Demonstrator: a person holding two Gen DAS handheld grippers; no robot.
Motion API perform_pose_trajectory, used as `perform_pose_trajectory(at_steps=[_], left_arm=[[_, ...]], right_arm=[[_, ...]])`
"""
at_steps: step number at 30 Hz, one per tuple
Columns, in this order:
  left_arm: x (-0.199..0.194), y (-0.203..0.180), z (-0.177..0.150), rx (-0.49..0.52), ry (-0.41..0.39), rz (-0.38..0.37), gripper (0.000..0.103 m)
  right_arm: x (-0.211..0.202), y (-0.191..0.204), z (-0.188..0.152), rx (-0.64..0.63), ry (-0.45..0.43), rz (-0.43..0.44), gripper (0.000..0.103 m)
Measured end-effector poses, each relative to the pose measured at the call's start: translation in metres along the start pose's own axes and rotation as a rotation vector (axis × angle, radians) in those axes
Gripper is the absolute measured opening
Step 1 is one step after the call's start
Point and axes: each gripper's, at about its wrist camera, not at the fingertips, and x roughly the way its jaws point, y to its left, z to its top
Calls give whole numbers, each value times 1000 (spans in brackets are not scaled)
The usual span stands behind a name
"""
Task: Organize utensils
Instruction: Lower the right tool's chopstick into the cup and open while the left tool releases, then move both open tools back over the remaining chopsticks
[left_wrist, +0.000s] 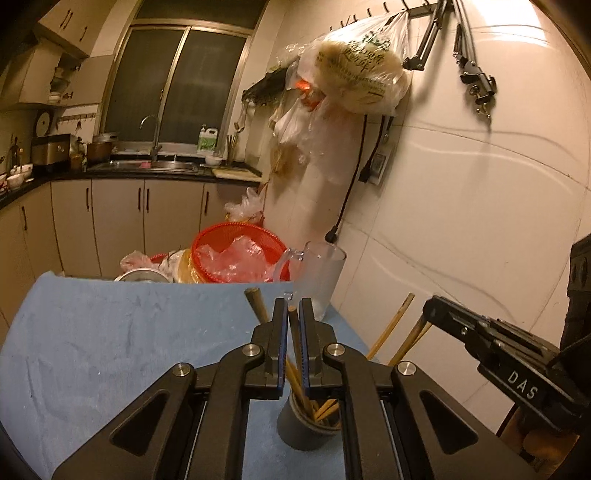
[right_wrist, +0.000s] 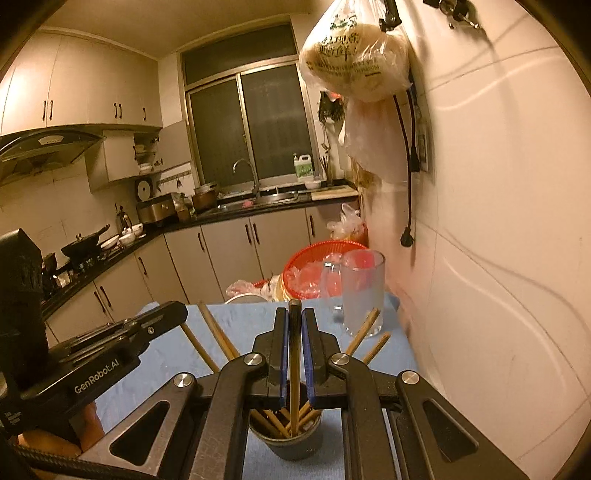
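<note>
A dark cup (left_wrist: 301, 432) stands on the blue cloth (left_wrist: 110, 332) and holds several wooden chopsticks (left_wrist: 391, 328). My left gripper (left_wrist: 292, 314) is shut on one chopstick (left_wrist: 294, 334) whose lower end is in the cup. The right wrist view shows the same cup (right_wrist: 288, 443) below my right gripper (right_wrist: 294, 314), which is shut on another chopstick (right_wrist: 294, 373) standing upright in the cup. The right gripper's body (left_wrist: 498, 350) shows at the right of the left view. The left gripper's body (right_wrist: 110, 350) shows at the left of the right view.
A frosted glass mug (right_wrist: 362, 291) stands on the cloth's far right corner, near the white wall (left_wrist: 480, 203). Behind the table are a red basket (left_wrist: 240, 254) with plastic bags and a metal pot (left_wrist: 142, 275). Kitchen counters and a sink (left_wrist: 147, 166) are further back.
</note>
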Motion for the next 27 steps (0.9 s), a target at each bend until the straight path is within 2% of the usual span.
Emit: perform_pose_trajectory(at_steps=[1,2,4,5,6,7,9,11,13,14,16,18,22,27], left_arm=[[0,2,0,-12,16,-8,10],[-1,3,0,-17,20,-10,19],[-7,5,-1,-18,13,-2,33],[-10,6,-1,-20,8,-1,39],[-15,7,0,-23,2,-1,40],[-19,8,0,-26,-2,-2,41],[-31,14,-1,-24,1,-1,47],[-40,21,-2,-22,9,11,63],[-56,36,-9,-21,17,30,72],[-62,44,-14,-23,26,45,77],[-73,64,-25,-41,53,86,81],[-80,82,-37,-61,94,127,82],[-92,125,-72,-128,223,194,83],[-97,155,-110,-158,314,258,83]], right_arm=[[1,-1,-1,2,6,-1,8],[1,-1,-3,2,13,-1,8],[2,-2,-4,3,17,-7,18],[0,-2,-5,7,14,-13,30],[-2,-2,-5,12,9,-16,45],[-5,-3,-5,20,0,-19,51],[-13,-3,-6,30,-19,-24,54],[-21,-1,-6,31,-23,-21,54],[-28,1,-8,33,-27,-15,55],[-31,2,-10,34,-25,-10,60],[-40,5,-17,42,-25,-2,72],[-45,8,-27,54,-12,13,90],[-45,19,-51,70,54,61,94],[-29,40,-85,58,162,106,94]])
